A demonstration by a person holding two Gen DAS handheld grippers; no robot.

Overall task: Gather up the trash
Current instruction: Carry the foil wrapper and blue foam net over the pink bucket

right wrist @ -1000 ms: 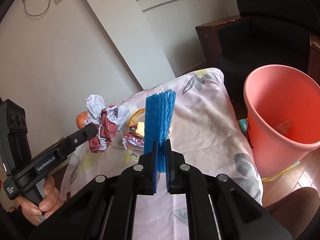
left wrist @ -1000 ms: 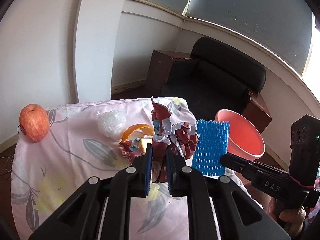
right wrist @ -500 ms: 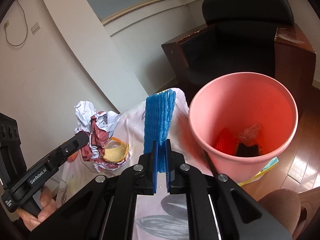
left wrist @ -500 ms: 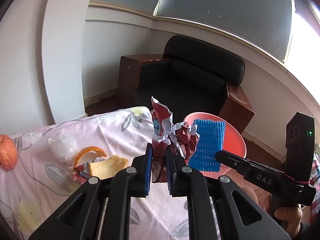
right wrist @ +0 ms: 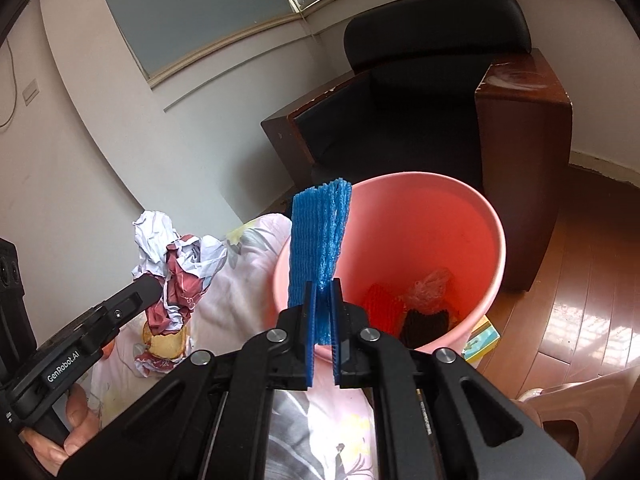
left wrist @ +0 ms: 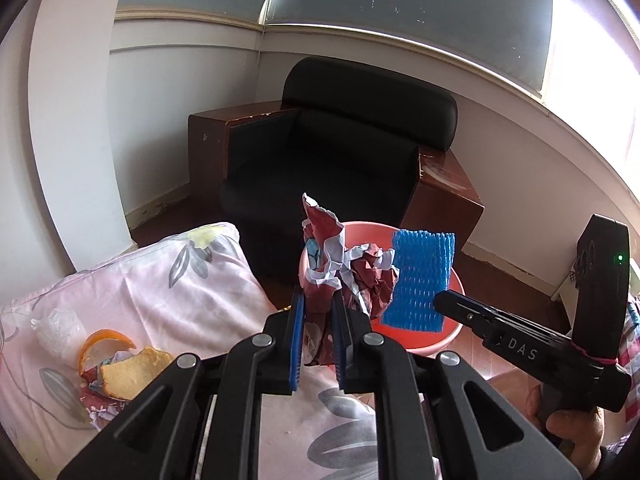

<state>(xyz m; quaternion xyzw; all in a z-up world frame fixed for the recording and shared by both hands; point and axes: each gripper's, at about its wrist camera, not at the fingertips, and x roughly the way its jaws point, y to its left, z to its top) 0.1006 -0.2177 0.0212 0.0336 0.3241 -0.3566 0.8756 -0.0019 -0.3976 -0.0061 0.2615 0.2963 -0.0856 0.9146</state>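
Nearest the lens, the left gripper (left wrist: pixel 318 336) is clamped on a crumpled paper wrapper (left wrist: pixel 344 272), maroon and white, pinched at its lower folds with the bulk standing up above the pads. The right gripper (right wrist: pixel 322 330) is likewise closed on a blue foam fruit net (right wrist: pixel 318 236), gripped at its bottom edge, the sleeve standing nearly upright. Both items look very light; the paper is springy and creased, likely to hold shape but apt to shed a loose flap, while the foam mesh is soft and compressible, so a pinch near one end as now seems enough. Below and to the left, on the floral cloth (left wrist: pixel 168 280), lie an orange peel (left wrist: pixel 105 344), a piece of cake or bread (left wrist: pixel 134 372) on another scrap of wrapper, and a clear plastic wad (left wrist: pixel 56 326). All look soft and best taken by an edge or a raised fold. Just beyond the cloth's edge stands the pink bin (right wrist: pixel 460 216), already holding a red net, a dark item and clear film. The foam net hangs over its near rim; the wrapper sits just left of it. Farther back, a black armchair (left wrist: pixel 360 140).
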